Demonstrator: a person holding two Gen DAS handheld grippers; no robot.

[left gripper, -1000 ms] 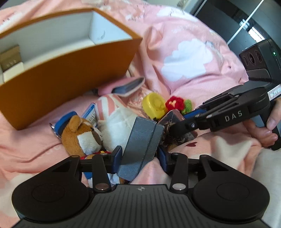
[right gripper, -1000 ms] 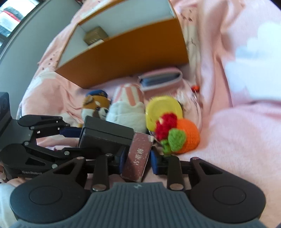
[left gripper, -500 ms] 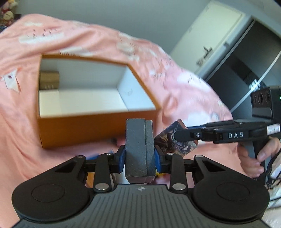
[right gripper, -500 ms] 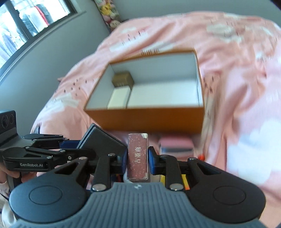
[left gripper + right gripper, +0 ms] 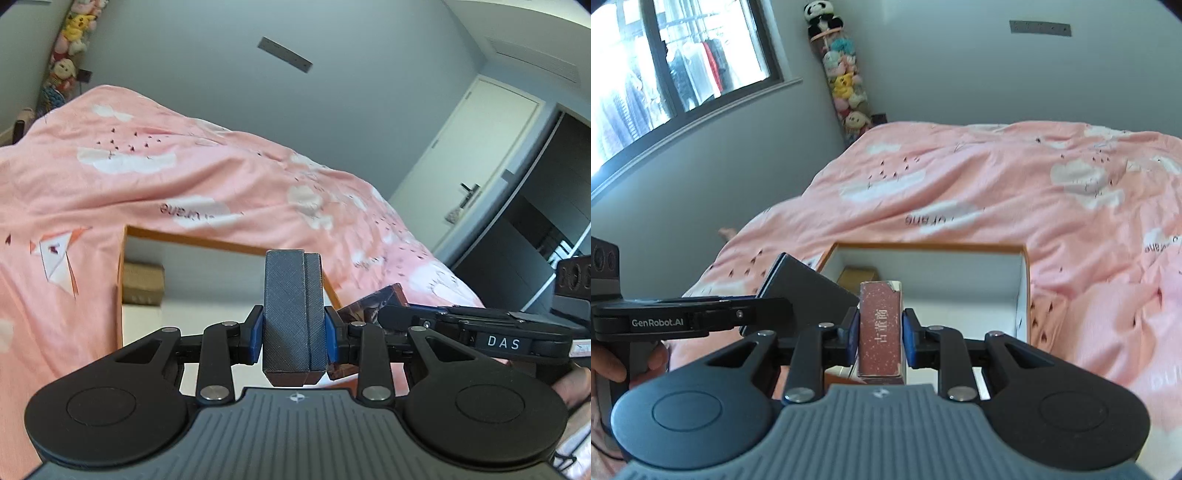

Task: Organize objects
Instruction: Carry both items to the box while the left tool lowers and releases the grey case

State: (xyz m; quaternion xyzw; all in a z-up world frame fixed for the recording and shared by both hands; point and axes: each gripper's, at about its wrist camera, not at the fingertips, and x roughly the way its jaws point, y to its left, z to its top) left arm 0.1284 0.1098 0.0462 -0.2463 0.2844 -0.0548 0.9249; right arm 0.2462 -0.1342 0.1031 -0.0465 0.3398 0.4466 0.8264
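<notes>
I am in the carry step: both hands hold something and both are above the open orange box [image 5: 1025, 280] that sits on the bed's pink quilt [image 5: 960, 177].

The left gripper [image 5: 294, 336] has its fingers [image 5: 255, 334] drawn in close and pressed on either side of a grey case [image 5: 291, 310], which stands upright between the blue pads. The right gripper [image 5: 880, 332] is likewise nearly closed, clamped on a slim reddish-brown box [image 5: 880, 328] with printed characters down its face.

The grey case is a flat slab with squared edges and a fine woven or cross-hatched skin, split by a seam down its narrow side. I judge it rigid and grippy. The reddish box looks like thin card, speckled, with one scuffed white corner. It could crush if squeezed harder.

The orange box is stiff board with white inner walls. A small tan carton [image 5: 142, 282] and a white block [image 5: 142, 325] already lie at its left end, so the rest of the floor is free.

Next, I think, each hand needs to come down inside the walls, clear of the rim and of the other gripper just beside it, and let go only when its item rests on the floor of the box.
</notes>
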